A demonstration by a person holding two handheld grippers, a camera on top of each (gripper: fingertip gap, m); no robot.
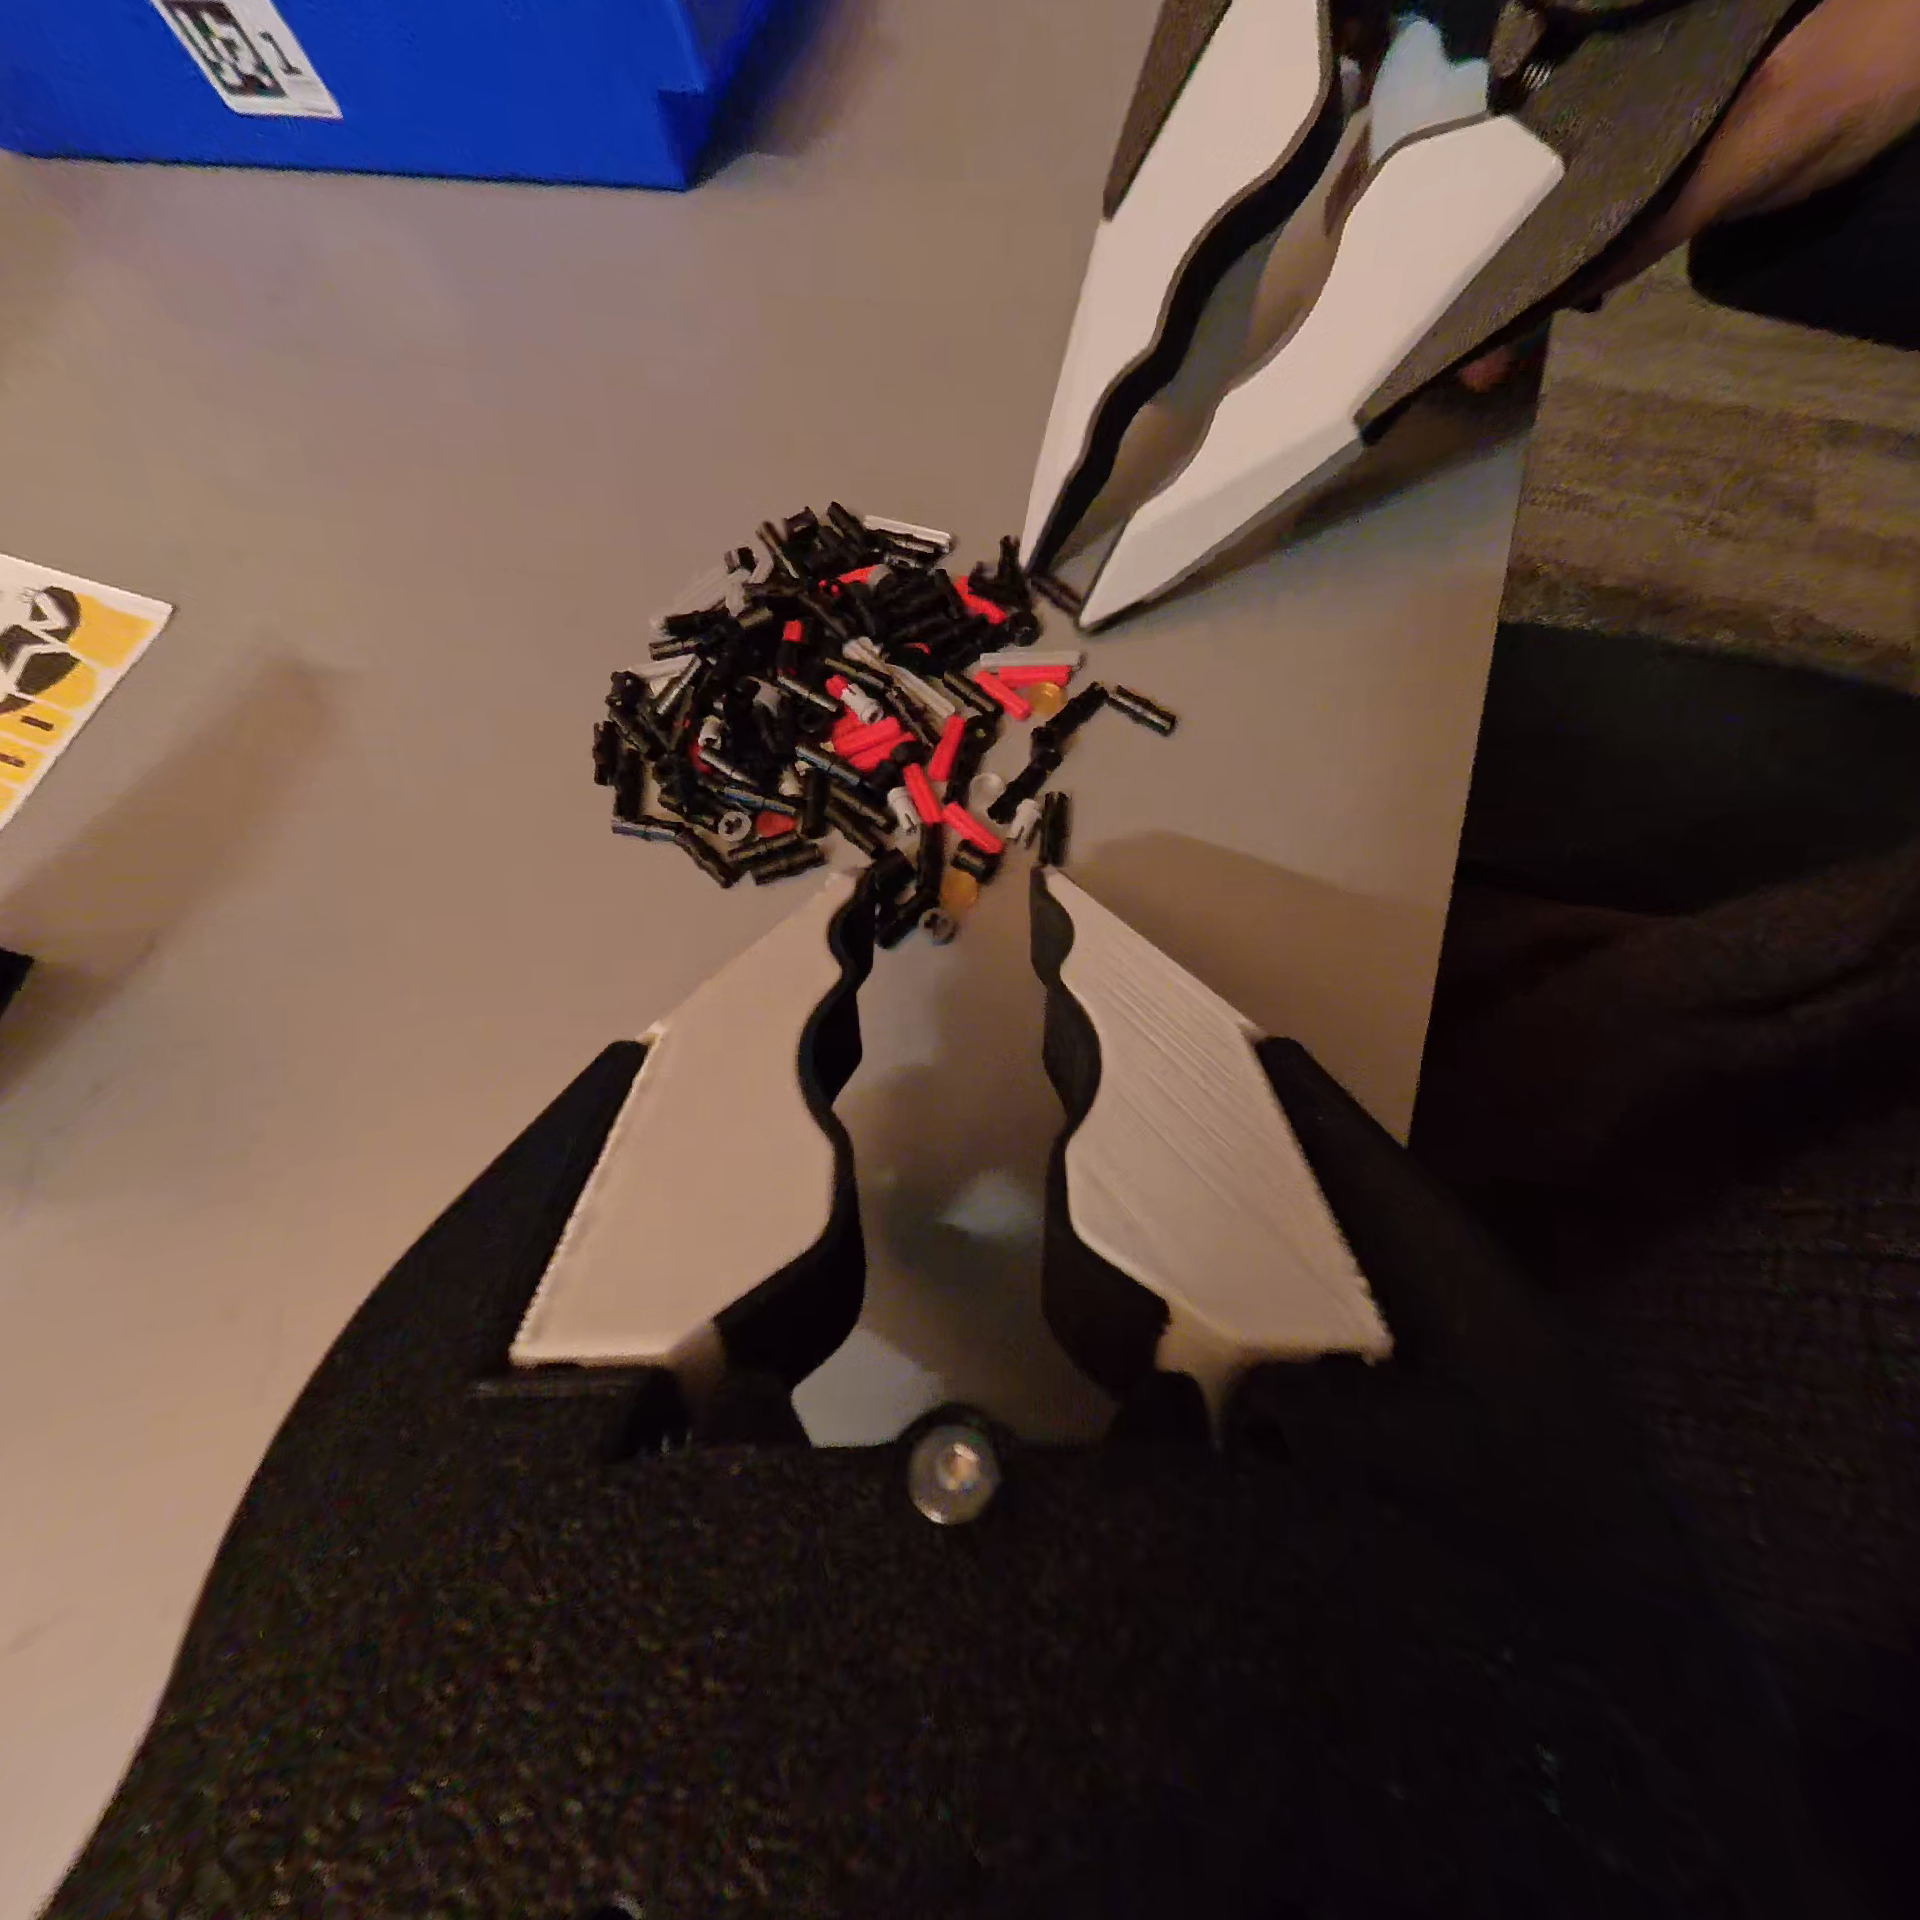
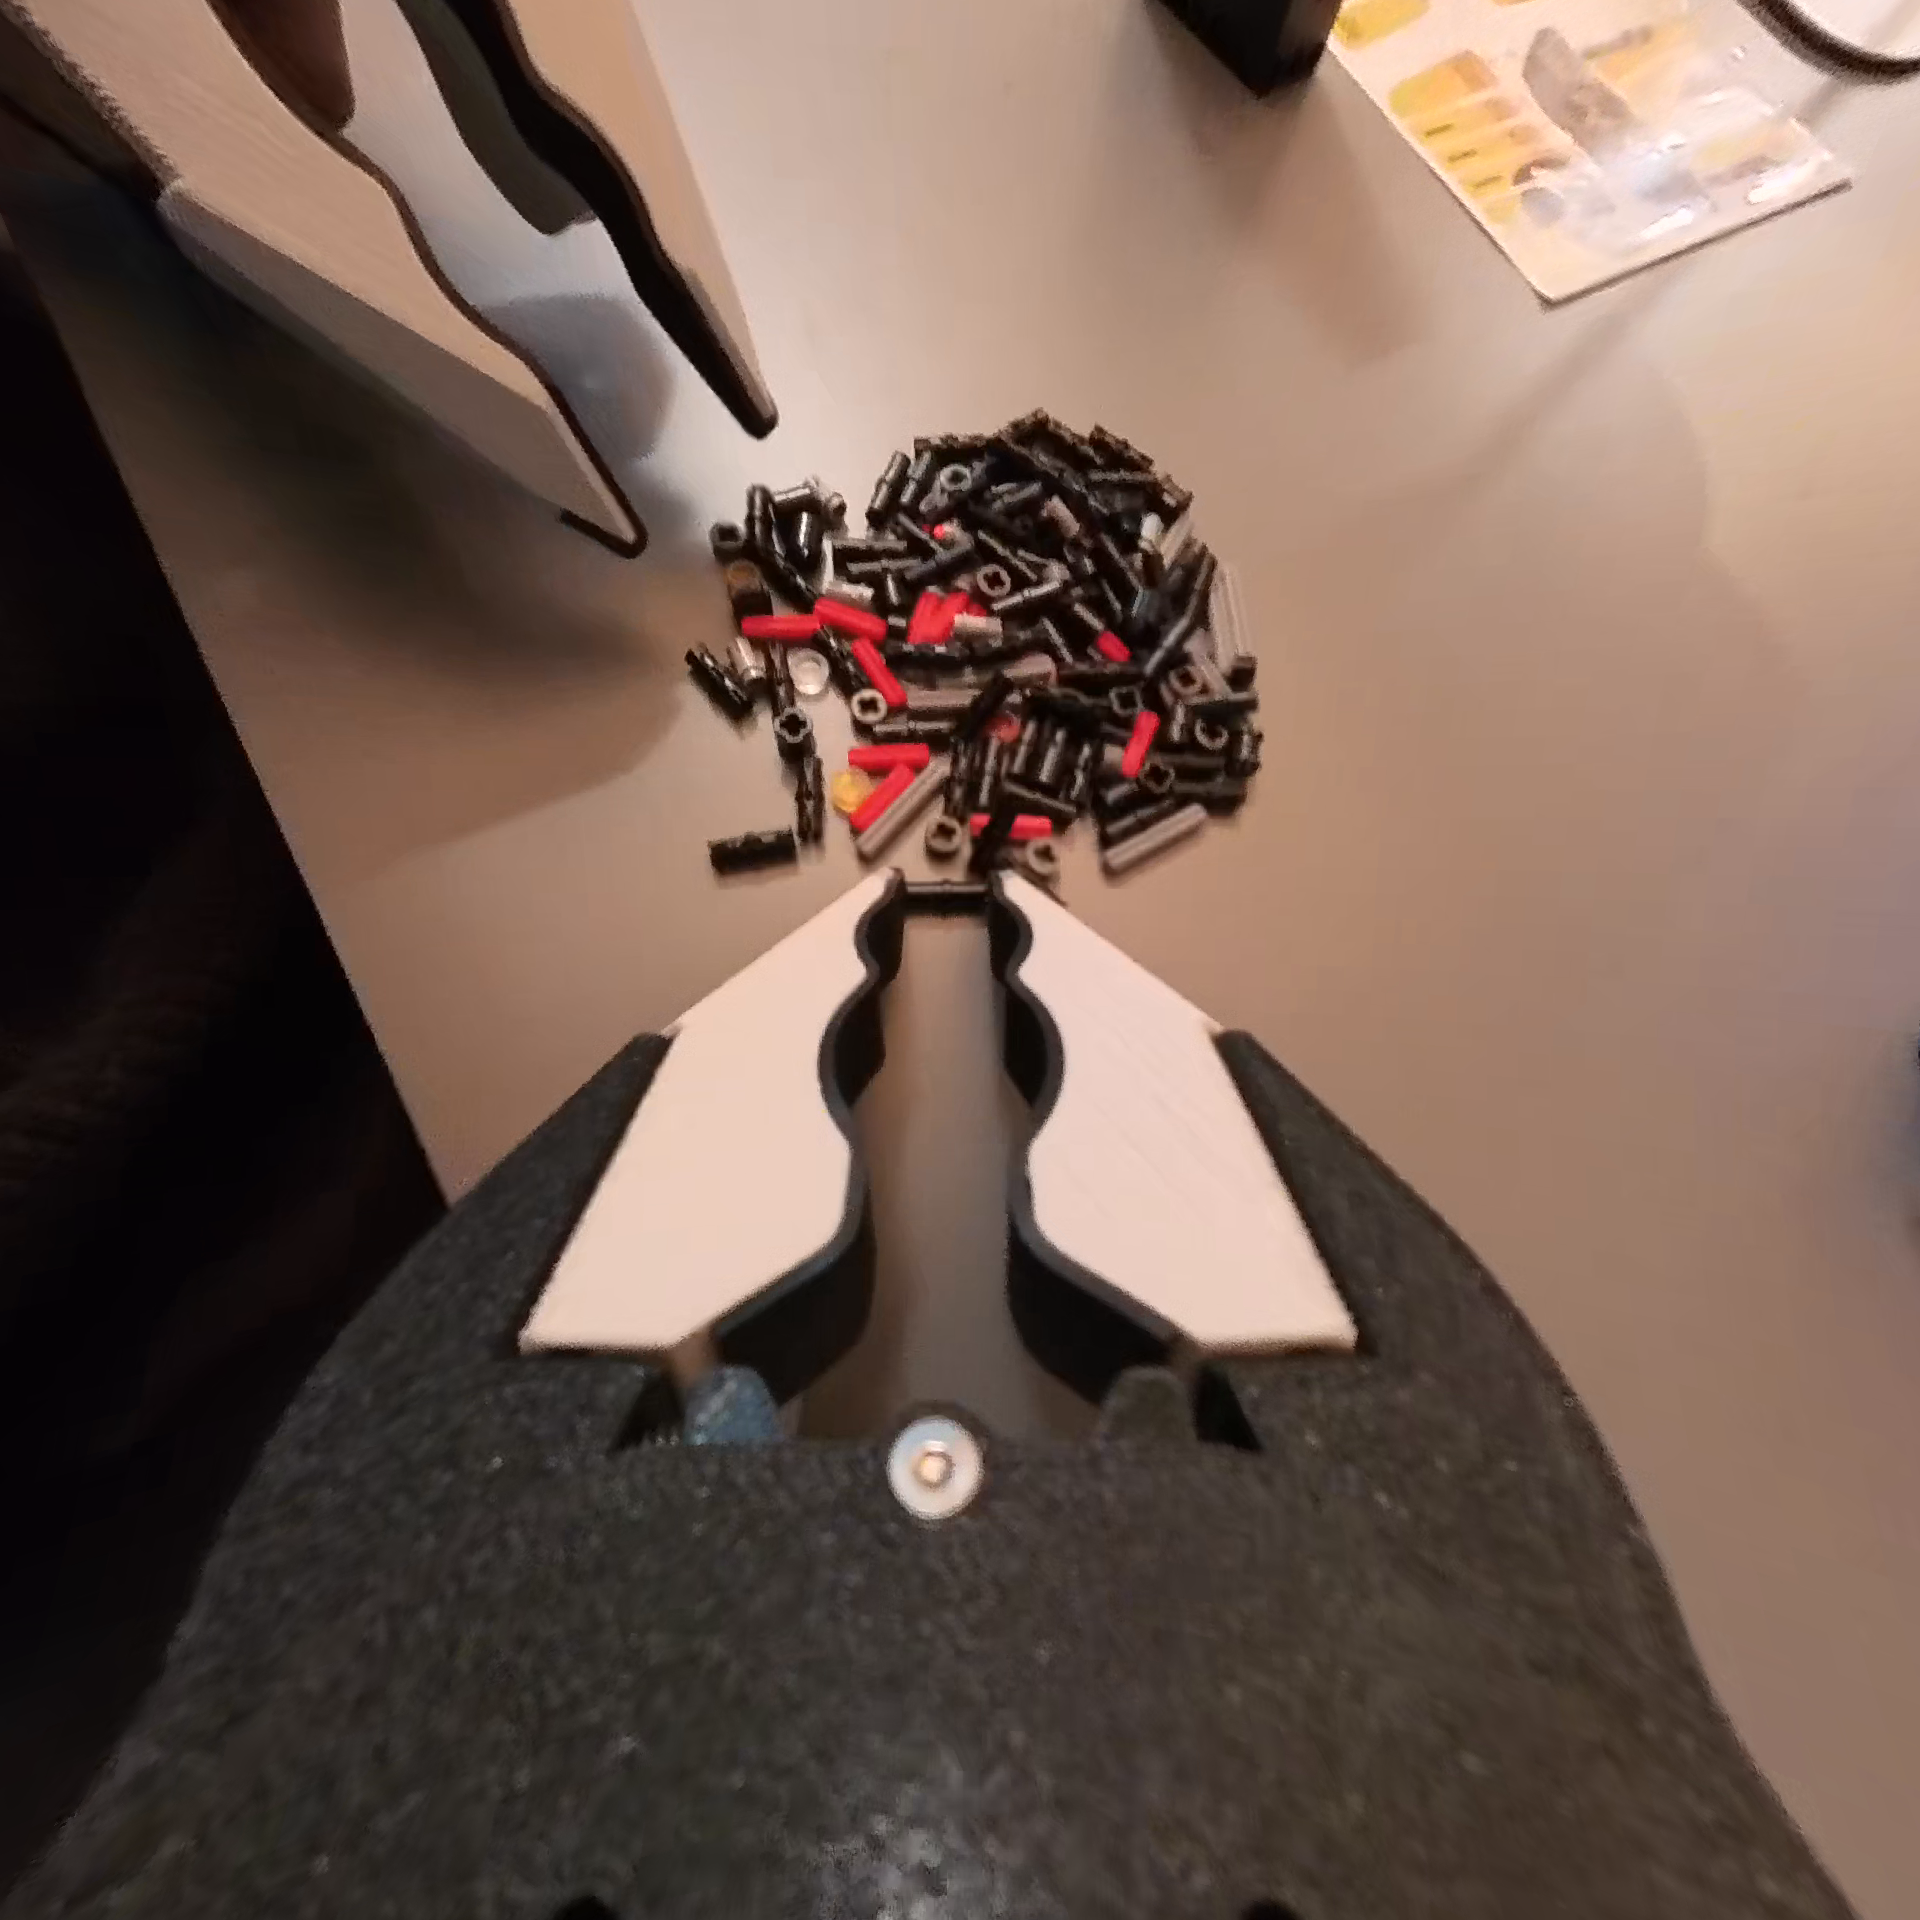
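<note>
A pile of small black, red and grey connector pins (image 1: pixel 831 717) lies on the grey table (image 1: pixel 416 468); it also shows in the right wrist view (image 2: pixel 997 665). My left gripper (image 1: pixel 943 883) is open at the pile's near edge, with a few loose black pins and an orange stud between its tips; it holds nothing. It shows at the top left of the right wrist view (image 2: pixel 694 483). My right gripper (image 2: pixel 943 885) is narrowed on a black pin (image 2: pixel 943 896) at the pile's opposite edge, tips on the table. It shows in the left wrist view (image 1: pixel 1062 594).
A blue box (image 1: pixel 416 94) with a white label stands at the far side. A yellow printed sheet (image 1: pixel 52 675) lies to the left and also shows in the right wrist view (image 2: pixel 1590 145). The table edge (image 1: pixel 1455 831) runs close to the pile. A hand (image 1: pixel 1818 114) holds the right gripper. The tips of one gripper are about 9 cm away from the tips of the other.
</note>
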